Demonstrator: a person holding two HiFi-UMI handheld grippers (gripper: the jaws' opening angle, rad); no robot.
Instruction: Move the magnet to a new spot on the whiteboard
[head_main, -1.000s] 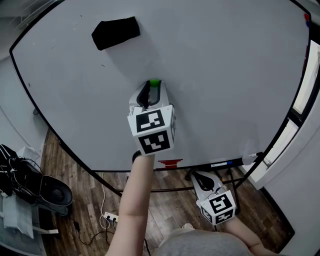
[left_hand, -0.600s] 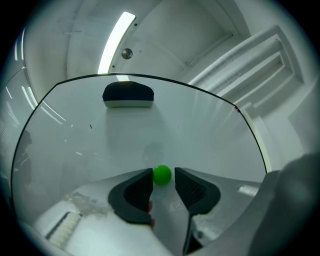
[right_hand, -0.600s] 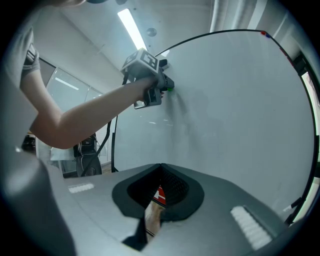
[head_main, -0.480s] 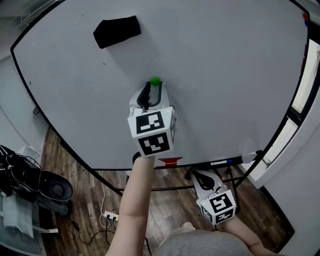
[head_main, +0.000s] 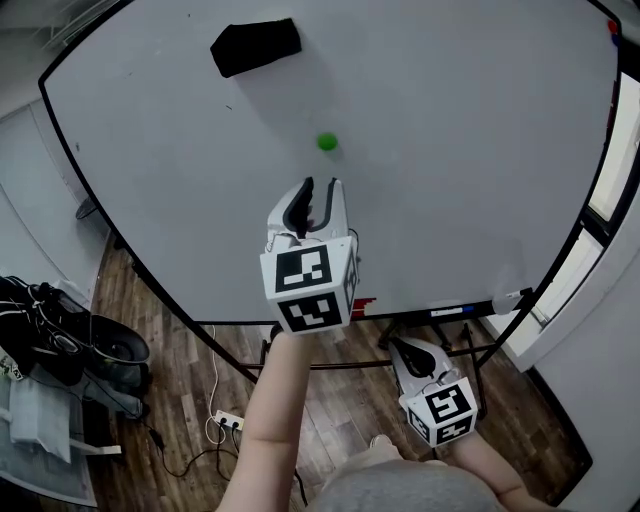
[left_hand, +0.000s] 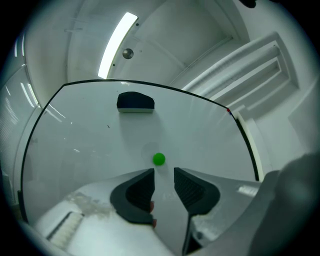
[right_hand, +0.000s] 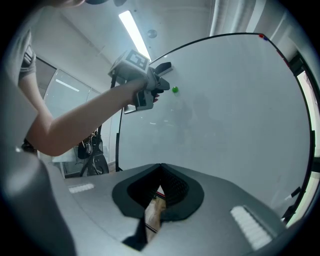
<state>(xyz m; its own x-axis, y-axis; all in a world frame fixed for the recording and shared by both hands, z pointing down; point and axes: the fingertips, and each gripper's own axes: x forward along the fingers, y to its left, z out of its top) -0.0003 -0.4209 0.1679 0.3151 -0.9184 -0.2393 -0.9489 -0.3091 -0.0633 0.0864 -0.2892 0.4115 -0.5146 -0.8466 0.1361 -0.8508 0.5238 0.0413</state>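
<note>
Head view, from above the person's shoulders, facing a large whiteboard (head_main: 480, 150) on a wheeled stand. Near the board's top-left corner a black eraser (head_main: 256, 47) clings to the surface. Below it and to its right, toward the middle of the board and well clear of every edge, sits the small round green magnet (head_main: 327, 142). It holds there by its own pull, with nothing touching it.

Just beneath the magnet, the left gripper (head_main: 320, 190) is raised on an outstretched bare arm. Its jaws are spread to a narrow gap and hold nothing. The left gripper view shows the magnet just above that gap and in line with it, so the tool is aimed squarely at the magnet. From this moment alone it cannot be told whether it is closing in or drawing off.

Further right and much lower, beneath the board's bottom edge and its marker tray (head_main: 440, 312), the right gripper (head_main: 408, 352) hangs close to the body. Its jaws are pressed together on nothing. It looks parked out of the way, since one hand is probably enough for this job.
</note>
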